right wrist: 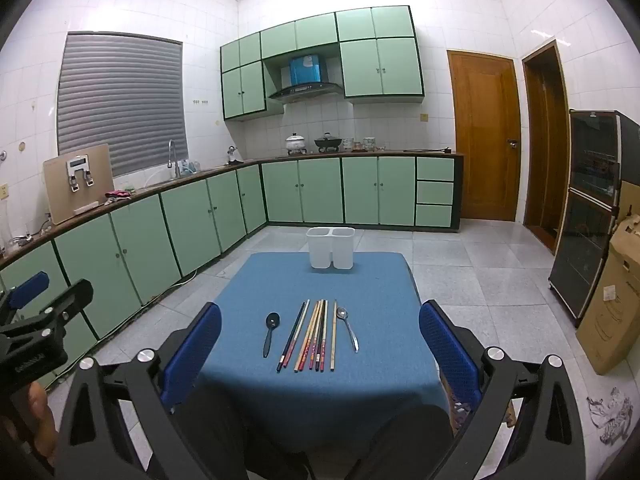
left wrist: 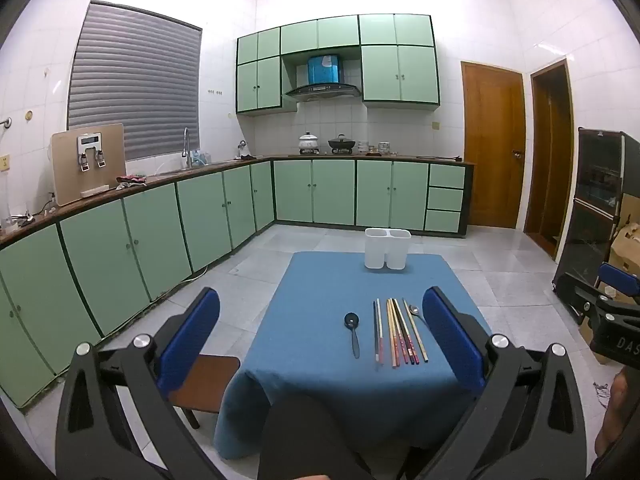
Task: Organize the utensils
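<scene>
A small table under a blue cloth (left wrist: 320, 280) (right wrist: 360, 280) carries the utensils. A black spoon (left wrist: 353, 333) (right wrist: 270, 333) lies leftmost, then several chopsticks (left wrist: 398, 332) (right wrist: 312, 336) side by side, then a metal spoon (left wrist: 416, 314) (right wrist: 348, 326) on the right. A white two-compartment holder (left wrist: 387, 249) (right wrist: 331, 248) stands at the table's far edge. My left gripper (left wrist: 320, 312) and my right gripper (right wrist: 320, 316) both hover open before the near edge, nothing between their blue pads. Each gripper shows at the side of the other's view.
A brown stool (left wrist: 204, 380) sits at the table's left front corner. Green cabinets (right wrist: 160, 220) line the left and back walls. A dark glass cabinet (right wrist: 592, 208) and cardboard boxes (right wrist: 616, 300) stand on the right. Tiled floor surrounds the table.
</scene>
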The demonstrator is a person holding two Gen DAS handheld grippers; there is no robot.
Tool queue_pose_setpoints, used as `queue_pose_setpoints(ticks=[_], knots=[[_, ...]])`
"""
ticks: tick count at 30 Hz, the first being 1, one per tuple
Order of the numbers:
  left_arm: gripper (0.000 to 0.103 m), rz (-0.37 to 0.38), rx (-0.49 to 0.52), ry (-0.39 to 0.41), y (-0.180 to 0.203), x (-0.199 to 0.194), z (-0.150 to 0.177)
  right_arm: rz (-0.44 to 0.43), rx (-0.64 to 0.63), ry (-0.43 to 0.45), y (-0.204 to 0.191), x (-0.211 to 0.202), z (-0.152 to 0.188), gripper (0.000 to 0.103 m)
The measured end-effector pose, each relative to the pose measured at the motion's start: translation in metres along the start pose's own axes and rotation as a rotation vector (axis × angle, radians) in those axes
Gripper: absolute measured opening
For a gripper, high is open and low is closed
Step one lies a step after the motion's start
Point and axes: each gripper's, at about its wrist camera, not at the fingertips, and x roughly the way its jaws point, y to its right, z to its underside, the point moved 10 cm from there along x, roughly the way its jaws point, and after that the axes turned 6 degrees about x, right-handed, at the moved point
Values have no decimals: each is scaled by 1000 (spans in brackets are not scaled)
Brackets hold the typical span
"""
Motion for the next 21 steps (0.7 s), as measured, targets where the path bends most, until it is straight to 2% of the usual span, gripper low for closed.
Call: queue_pose_setpoints(ticks=[21], knots=[[98,-5,1,5,3,5,2,0,-3,6,-4,-4,-3,97]])
